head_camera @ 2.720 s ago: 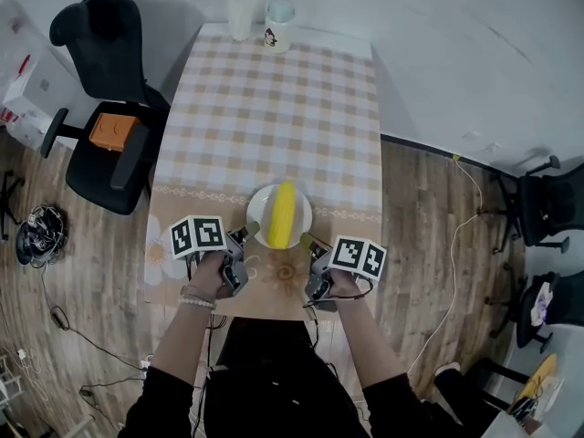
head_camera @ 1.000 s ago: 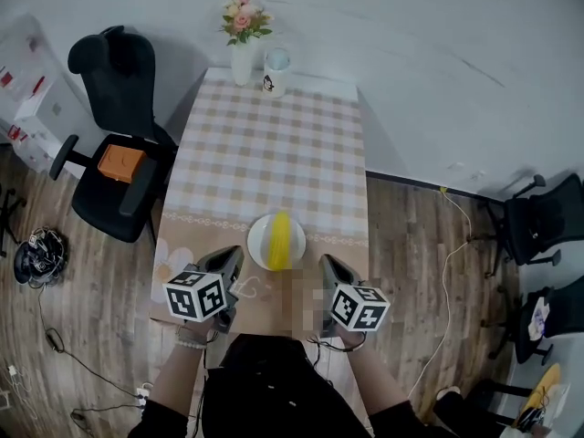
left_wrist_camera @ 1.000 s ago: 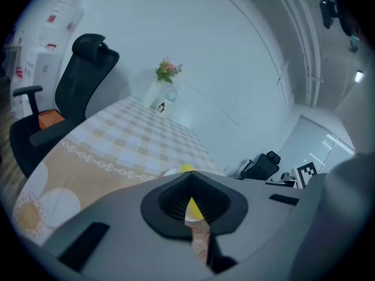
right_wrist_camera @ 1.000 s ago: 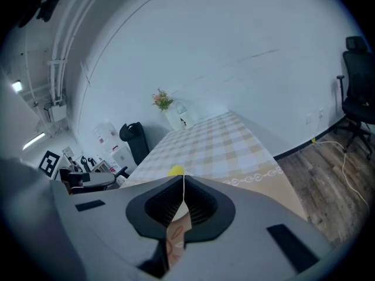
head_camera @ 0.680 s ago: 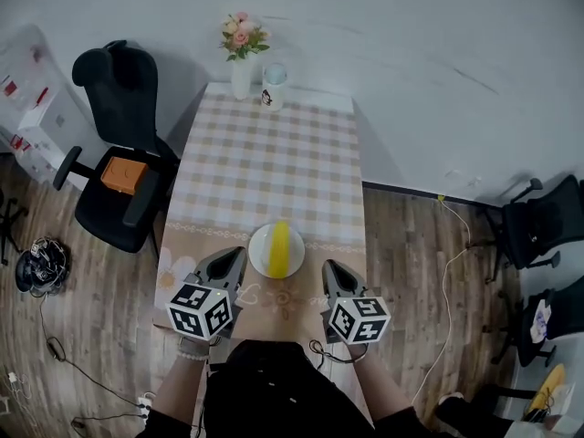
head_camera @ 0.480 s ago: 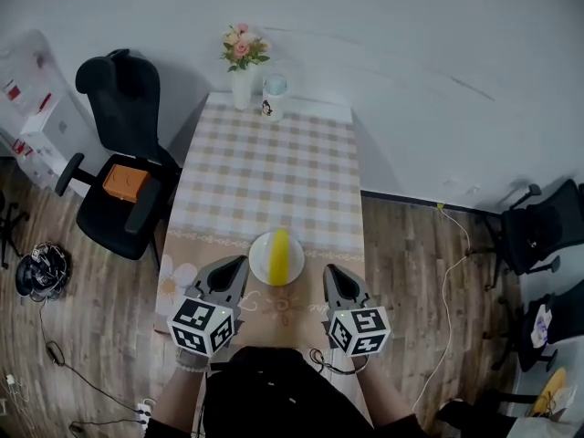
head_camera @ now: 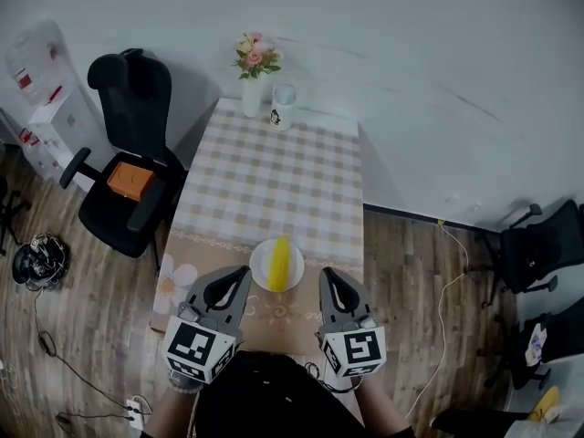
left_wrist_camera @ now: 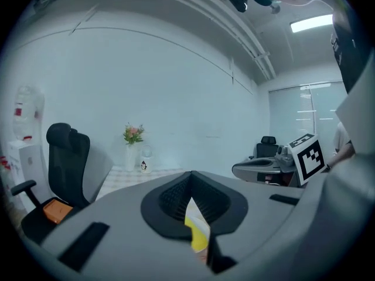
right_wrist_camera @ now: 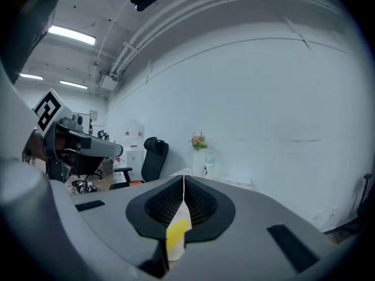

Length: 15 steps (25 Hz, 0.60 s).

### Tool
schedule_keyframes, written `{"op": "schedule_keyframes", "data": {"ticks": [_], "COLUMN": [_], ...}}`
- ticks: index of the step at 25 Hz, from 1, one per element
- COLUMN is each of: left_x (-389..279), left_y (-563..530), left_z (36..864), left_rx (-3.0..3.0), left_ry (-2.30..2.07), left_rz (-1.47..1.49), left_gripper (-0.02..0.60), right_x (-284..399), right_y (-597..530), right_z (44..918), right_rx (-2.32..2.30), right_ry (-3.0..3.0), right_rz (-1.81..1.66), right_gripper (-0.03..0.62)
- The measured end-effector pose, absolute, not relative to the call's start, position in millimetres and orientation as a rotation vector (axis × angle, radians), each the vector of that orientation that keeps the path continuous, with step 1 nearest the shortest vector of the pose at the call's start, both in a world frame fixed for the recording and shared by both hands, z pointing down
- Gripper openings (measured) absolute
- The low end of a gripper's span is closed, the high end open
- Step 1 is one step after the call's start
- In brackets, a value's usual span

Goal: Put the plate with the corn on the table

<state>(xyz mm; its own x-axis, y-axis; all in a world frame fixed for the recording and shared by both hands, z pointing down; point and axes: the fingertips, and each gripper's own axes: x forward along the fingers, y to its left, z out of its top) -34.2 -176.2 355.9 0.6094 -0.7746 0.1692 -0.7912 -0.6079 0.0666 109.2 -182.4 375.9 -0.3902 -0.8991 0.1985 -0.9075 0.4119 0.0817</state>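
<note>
The white plate [head_camera: 259, 265] with the corn cob [head_camera: 279, 263] sits flat on the checked table's [head_camera: 274, 172] near end. At that table's near edge, the left gripper [head_camera: 239, 275] and right gripper [head_camera: 326, 276] hang pinched closed and empty, presumably because the plate is already delivered.

- No word, brand or number is legible in any view.
- The cubes on the left gripper [head_camera: 239, 274] and right gripper [head_camera: 326, 275] bear black-and-white square patterns, not letters.
- The cup [head_camera: 284, 108] carries a small dark print, too small to read.
- The white water dispenser [head_camera: 36, 67] has red labels, unreadable.
</note>
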Motion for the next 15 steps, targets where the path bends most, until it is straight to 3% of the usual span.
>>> {"op": "schedule_keyframes", "data": {"ticks": [15], "left_x": [-35.2], "left_y": [-169.0], "left_z": [309.4], "left_rx": [2.771], "left_ry": [-1.422], "left_rz": [0.073], "left_gripper": [0.011], "right_x": [121.0], "right_y": [-169.5], "right_z": [326.0], "right_rx": [1.634], "right_ry": [-2.446], "right_rz": [-0.181], "right_gripper": [0.043]}}
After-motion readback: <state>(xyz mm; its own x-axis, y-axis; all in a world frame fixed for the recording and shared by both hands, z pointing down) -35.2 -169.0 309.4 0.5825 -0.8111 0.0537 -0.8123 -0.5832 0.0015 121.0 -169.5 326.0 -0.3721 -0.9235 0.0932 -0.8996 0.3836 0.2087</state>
